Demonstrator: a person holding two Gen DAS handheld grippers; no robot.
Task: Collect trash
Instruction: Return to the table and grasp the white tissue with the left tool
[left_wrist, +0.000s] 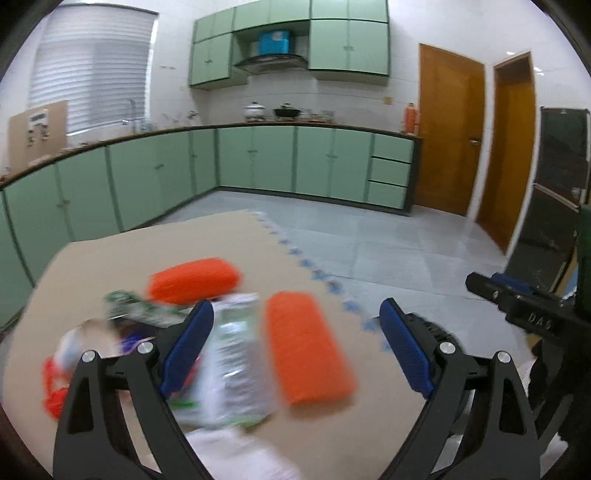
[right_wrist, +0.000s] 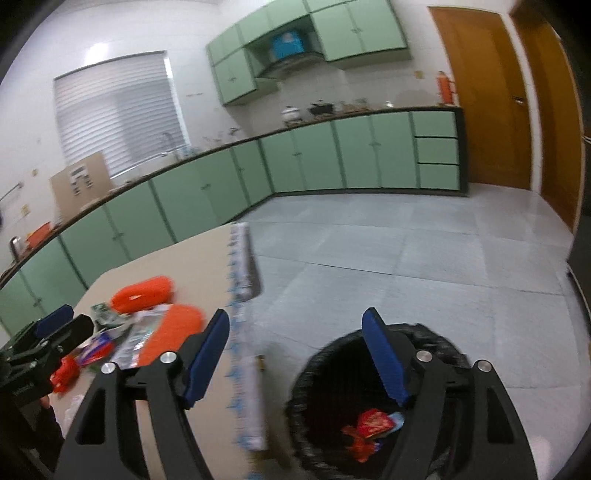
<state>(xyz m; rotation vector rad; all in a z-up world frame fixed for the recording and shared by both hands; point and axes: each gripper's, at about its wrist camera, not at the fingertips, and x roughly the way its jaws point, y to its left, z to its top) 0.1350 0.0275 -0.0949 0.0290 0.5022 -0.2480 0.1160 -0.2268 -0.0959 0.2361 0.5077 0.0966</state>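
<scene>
My left gripper (left_wrist: 295, 306) is open above the beige table (left_wrist: 110, 251), with nothing pressed between its blue pads. Below it lie two orange packets (left_wrist: 195, 280) (left_wrist: 306, 347), a blurred white and green wrapper (left_wrist: 232, 354), a green wrapper (left_wrist: 140, 310) and red scraps (left_wrist: 51, 391). My right gripper (right_wrist: 295, 315) is open and empty, over the floor beside the table edge. Under its right finger stands a black-lined trash bin (right_wrist: 436, 336) with a red wrapper (right_wrist: 373, 424) inside. The left gripper (right_wrist: 66, 325) shows at the left edge of the right wrist view. The right gripper (left_wrist: 506, 291) shows at the right of the left wrist view.
Green base cabinets (left_wrist: 258, 162) run along the far and left walls under a dark counter. Two wooden doors (left_wrist: 450, 125) stand at the right, and a dark appliance (left_wrist: 557, 177) beside them. Grey tiled floor (right_wrist: 406, 258) stretches past the bin. A cardboard box (left_wrist: 37, 133) sits on the counter.
</scene>
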